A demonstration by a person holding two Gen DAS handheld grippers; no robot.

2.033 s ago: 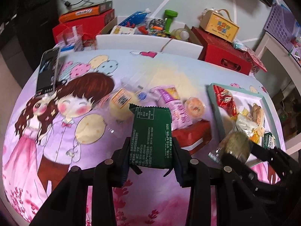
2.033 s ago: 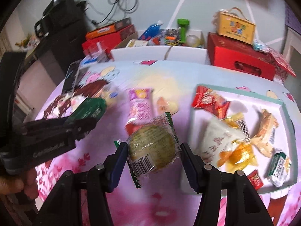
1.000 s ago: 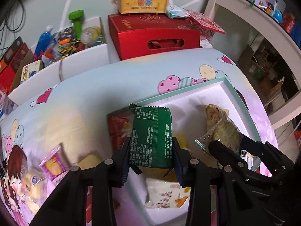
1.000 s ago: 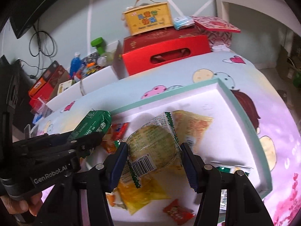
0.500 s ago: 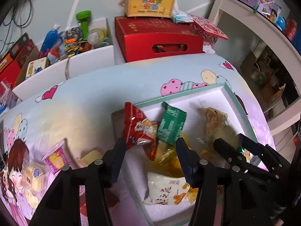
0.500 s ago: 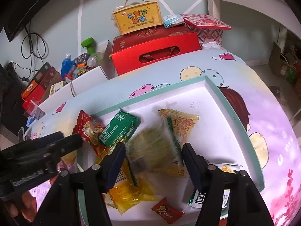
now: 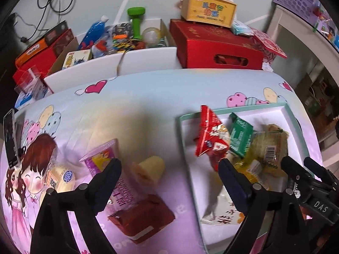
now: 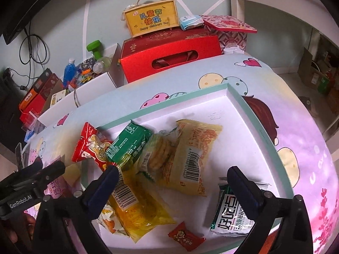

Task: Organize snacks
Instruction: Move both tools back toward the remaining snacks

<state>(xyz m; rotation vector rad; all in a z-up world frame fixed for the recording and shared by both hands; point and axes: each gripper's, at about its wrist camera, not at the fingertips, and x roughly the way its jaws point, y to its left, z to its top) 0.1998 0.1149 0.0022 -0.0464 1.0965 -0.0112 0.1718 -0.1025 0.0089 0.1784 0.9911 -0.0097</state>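
Both claws spread wide, nothing between the fingers: left claw (image 7: 169, 173) over the cartoon-print counter (image 7: 148, 97) at the tray's left edge, right claw (image 8: 172, 178) over the white tray (image 8: 235, 101). Green packet (image 8: 127, 142) lies in the tray against the red packet (image 8: 91, 146), touching the clear-wrapped biscuit pack (image 8: 159, 153). Pink packet (image 7: 103, 158), jelly cup (image 7: 148, 169) and red box (image 7: 142, 218) lie on the counter outside the tray.

Yellow snack packet (image 8: 142, 209) partly hidden behind the right gripper's (image 8: 171, 187) finger; white packet (image 7: 222, 211) partly hidden by the left gripper's (image 7: 169, 182) finger.
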